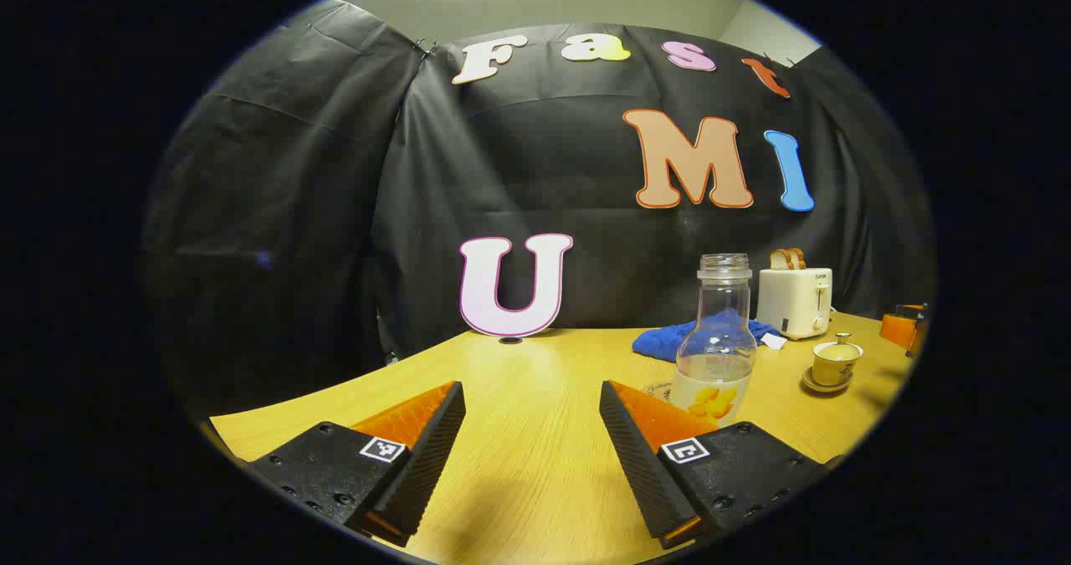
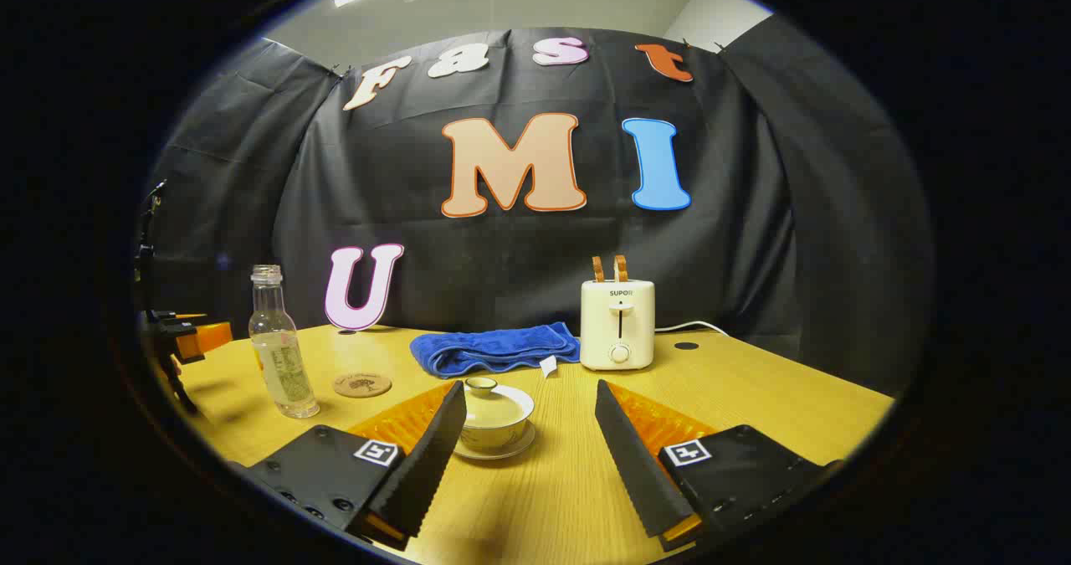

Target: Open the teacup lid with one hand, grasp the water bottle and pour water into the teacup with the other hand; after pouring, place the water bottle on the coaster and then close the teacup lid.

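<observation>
The left tongs (image 1: 532,431) are spread wide and hold nothing; they hover low over the counter (image 1: 535,364), and the water bottle (image 1: 717,343) stands just past them at about 2 o'clock; I think that puts this hand in line to grab the bottle. The bottle stands straight up; its long side runs up and down, its open mouth points at 12 o'clock, and it has a little water at the bottom. The right tongs (image 2: 530,435) are wide too and hold nothing; the teacup (image 2: 495,417) sits just ahead of them, close to the left finger, at about 11 o'clock; this hand looks ready for the lid (image 2: 489,399), which is on the cup with its small knob pointing up. The cup rests on a saucer; the coaster (image 2: 361,384) lies flat between bottle and cup, a bare spot for the bottle later; a blue towel (image 2: 494,349) and a toaster (image 2: 617,324) sit behind.
</observation>
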`<state>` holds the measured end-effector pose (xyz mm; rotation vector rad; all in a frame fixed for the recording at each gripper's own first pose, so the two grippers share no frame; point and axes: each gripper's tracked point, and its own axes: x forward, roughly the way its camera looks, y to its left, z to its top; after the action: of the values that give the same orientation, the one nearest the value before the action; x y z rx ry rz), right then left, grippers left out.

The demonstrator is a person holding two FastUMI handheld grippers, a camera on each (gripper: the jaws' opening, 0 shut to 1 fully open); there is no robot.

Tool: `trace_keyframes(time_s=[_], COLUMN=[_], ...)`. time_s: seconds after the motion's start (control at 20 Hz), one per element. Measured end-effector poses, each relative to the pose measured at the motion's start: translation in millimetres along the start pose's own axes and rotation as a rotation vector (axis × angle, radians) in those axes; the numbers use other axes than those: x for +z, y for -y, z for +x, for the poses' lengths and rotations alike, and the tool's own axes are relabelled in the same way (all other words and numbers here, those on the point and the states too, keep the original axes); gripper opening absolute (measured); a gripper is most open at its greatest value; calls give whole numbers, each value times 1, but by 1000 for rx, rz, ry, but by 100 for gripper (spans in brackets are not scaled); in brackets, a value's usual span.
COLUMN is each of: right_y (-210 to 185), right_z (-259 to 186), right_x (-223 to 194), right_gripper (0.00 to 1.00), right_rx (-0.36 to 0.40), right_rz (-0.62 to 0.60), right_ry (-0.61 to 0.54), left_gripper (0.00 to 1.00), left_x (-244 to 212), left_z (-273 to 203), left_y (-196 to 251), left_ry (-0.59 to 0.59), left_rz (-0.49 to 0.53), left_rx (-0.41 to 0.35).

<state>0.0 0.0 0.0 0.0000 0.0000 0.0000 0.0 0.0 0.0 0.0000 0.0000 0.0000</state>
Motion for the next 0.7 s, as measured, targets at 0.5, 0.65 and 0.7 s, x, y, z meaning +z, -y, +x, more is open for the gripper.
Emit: trace_keyframes(time_s=[0.5,0.65,0.7], right_y=[0,-2,-1], right_z=[1,0,1], right_x=[0,0,0], right_gripper=[95,98,95], right_rx=[0,9,9], right_rz=[0,1,1], right_ry=[0,0,0], left_gripper=[94,95,95], left_x=[0,0,0], left_z=[0,0,1], left_y=[-1,-3,-3], left_ry=[0,-1,-1], left_rz=[-1,-1,0], left_rx=[5,11,10])
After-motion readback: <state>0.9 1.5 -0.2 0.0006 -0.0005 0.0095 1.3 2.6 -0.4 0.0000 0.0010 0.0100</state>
